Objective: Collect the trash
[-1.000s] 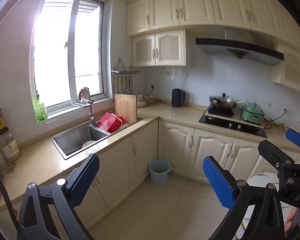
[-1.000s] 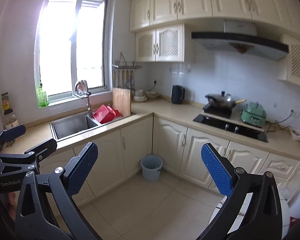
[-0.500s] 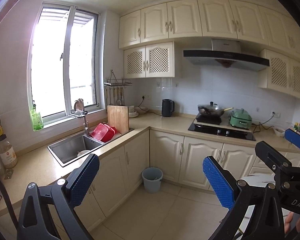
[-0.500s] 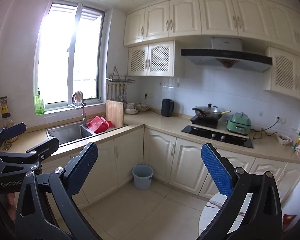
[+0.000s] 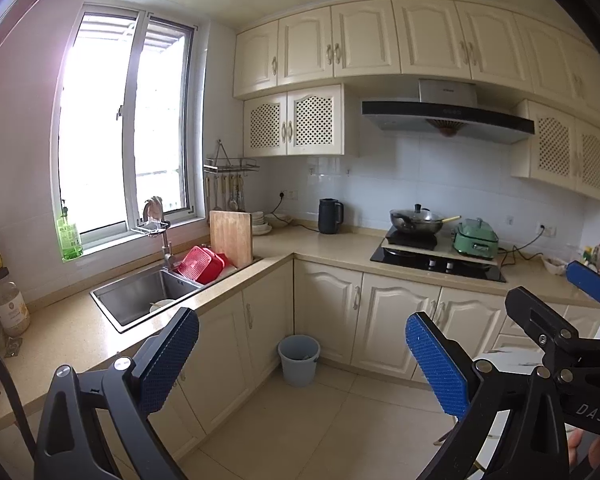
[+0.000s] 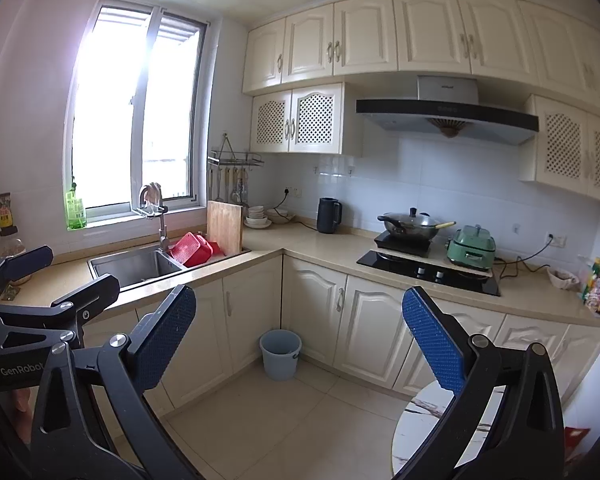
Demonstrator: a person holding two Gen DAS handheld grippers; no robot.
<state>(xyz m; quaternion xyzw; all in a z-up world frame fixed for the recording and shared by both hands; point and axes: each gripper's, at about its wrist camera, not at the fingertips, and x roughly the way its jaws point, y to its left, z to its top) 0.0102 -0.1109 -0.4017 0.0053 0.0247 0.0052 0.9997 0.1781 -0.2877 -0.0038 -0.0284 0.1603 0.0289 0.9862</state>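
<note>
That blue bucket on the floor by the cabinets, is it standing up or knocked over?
Upright. The bucket stands on its base on the floor tiles, its open rim facing up, in the corner where the cabinets meet.

Left tool [image 5: 300,360] spread wide and empty, grey bin [image 5: 299,360] on floor by cabinets

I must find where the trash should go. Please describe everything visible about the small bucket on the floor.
The bucket is a small, round, pale blue-grey pail, plastic by its look, slightly tapered toward the base. It stands upright and uncovered on the beige floor tiles, in the inner corner where the two runs of cream cabinets meet, close to their doors. A thin handle seems to hang at its rim. Something small lies inside, too unclear to name. Neither gripper touches it.
</note>
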